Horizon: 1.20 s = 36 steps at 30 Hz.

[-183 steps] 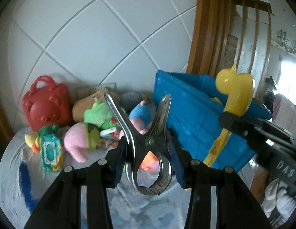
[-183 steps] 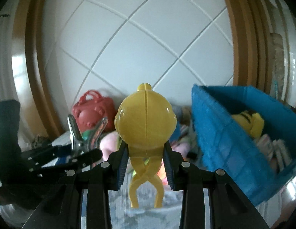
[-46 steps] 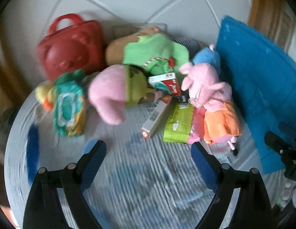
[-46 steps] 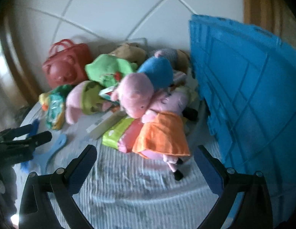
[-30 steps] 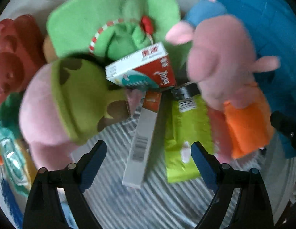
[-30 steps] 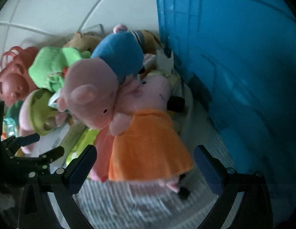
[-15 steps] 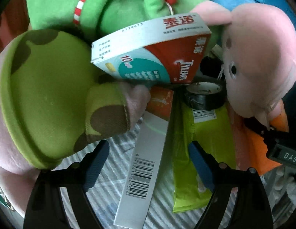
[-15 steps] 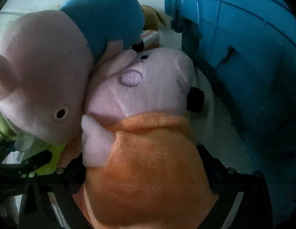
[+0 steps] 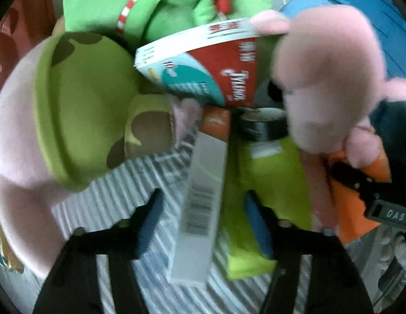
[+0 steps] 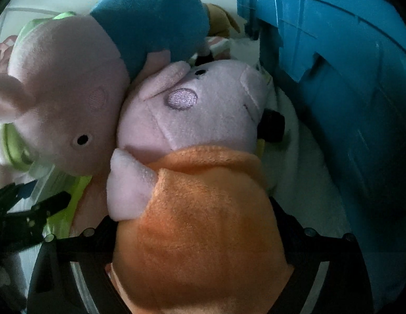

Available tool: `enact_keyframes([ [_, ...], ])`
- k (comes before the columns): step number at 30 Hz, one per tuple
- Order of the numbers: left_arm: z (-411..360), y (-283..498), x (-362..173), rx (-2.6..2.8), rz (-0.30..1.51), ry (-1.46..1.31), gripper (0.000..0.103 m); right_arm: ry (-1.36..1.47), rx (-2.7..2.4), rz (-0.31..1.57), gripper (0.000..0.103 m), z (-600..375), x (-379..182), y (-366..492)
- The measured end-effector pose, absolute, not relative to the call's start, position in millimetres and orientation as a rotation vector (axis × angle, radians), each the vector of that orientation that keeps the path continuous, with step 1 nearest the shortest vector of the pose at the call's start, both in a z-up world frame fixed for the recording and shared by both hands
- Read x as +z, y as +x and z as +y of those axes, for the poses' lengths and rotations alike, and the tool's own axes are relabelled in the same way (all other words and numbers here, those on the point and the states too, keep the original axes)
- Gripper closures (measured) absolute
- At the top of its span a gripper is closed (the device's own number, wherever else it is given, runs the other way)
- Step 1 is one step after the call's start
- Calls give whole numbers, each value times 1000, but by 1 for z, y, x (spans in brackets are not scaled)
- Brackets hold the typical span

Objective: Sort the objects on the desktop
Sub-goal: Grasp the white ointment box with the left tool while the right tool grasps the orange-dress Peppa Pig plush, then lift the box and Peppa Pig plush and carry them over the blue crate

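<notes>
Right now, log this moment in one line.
left gripper: closing around long box | right gripper: around orange pig plush | bin: right
</notes>
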<state>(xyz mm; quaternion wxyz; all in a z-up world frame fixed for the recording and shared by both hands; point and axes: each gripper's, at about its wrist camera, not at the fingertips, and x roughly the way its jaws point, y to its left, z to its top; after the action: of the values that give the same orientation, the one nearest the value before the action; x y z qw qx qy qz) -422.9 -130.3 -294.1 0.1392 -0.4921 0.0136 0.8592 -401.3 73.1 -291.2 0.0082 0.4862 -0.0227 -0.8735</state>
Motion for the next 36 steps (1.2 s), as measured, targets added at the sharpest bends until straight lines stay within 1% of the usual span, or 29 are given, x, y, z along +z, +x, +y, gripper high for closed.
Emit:
enact_keyframes([
  [2, -129, -417, -289, 2487, 61, -1418, 48, 1518, -2724, -75, 8, 74, -290, -395],
  [7, -142, -429, -278, 2532, -39, -1414, 48, 1508, -2725, -103, 7, 79, -286, -388],
  [12, -125, -441, -285, 2504, 21, -1450, 49, 1507, -2733, -86, 6, 79, -287, -390],
  [14, -118, -446, -288, 2493, 45, -1464, 72, 1516, -2727, -87, 3, 79, -290, -394],
  [15, -115, -448, -289, 2489, 58, -1470, 77, 1521, -2725, -102, 3, 80, -292, -396],
  [18, -106, -441, -287, 2511, 113, -1462, 77, 1527, -2716, -131, 5, 83, -295, -395],
  [20, -109, -433, -281, 2509, 80, -1469, 78, 1534, -2713, -115, 13, 81, -293, -390],
  [22, -112, -423, -273, 2512, 56, -1465, 78, 1532, -2714, -89, 16, 78, -286, -382],
  [28, -120, -381, -238, 2530, 25, -1413, 78, 1501, -2721, -75, 18, 68, -260, -342],
  [36, -143, -312, -175, 2580, 4, -1293, 78, 1356, -2770, -67, 20, 47, -198, -275],
])
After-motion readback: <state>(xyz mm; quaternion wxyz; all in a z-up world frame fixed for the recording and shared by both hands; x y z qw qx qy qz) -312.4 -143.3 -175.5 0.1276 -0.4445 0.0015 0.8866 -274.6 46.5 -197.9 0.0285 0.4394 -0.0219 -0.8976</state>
